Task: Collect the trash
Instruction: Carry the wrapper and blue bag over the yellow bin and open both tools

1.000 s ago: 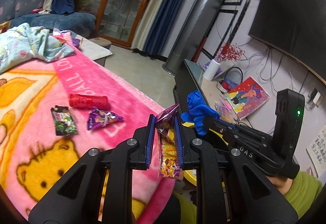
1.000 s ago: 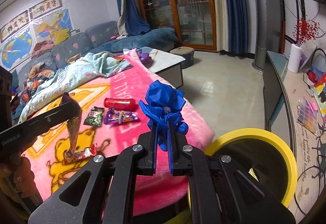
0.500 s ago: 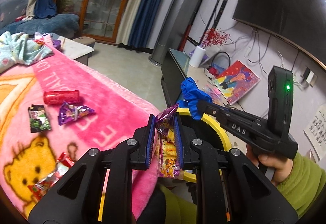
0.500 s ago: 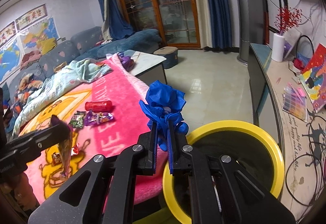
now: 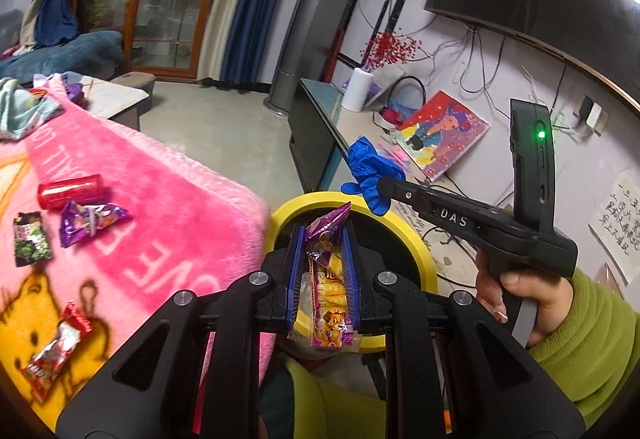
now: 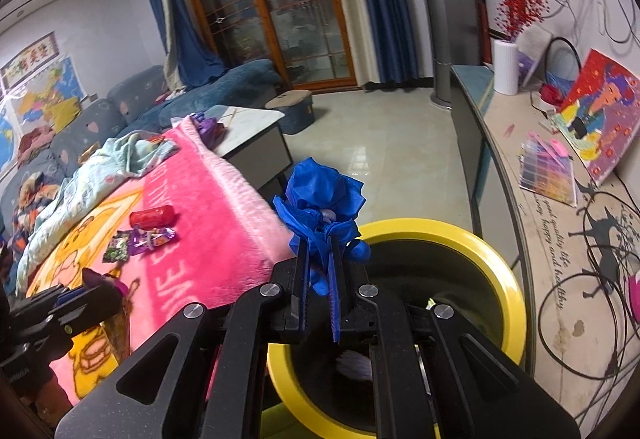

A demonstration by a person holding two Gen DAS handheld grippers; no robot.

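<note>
Left tongs [image 5: 322, 239] clamp snack wrapper [image 5: 326, 279]; right tongs [image 6: 318, 263] clamp blue bag [image 6: 320, 195], lower centre, over yellow bin [image 6: 508, 279]

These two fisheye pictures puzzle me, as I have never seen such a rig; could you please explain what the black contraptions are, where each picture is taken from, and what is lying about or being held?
No robot here: a person holds a hand-operated two-finger tool in each hand, and each carries a camera looking forward along its fingers.

The left wrist view shows the left tool shut on a purple and yellow snack wrapper. The right tool reaches in from the right, gripped by a hand in a green sleeve.

The right wrist view shows that right tool shut on a crumpled blue bag.

Both are held over a yellow-rimmed bin.

On the pink blanket lie a red can, a purple wrapper, a dark green wrapper and a red wrapper.
</note>
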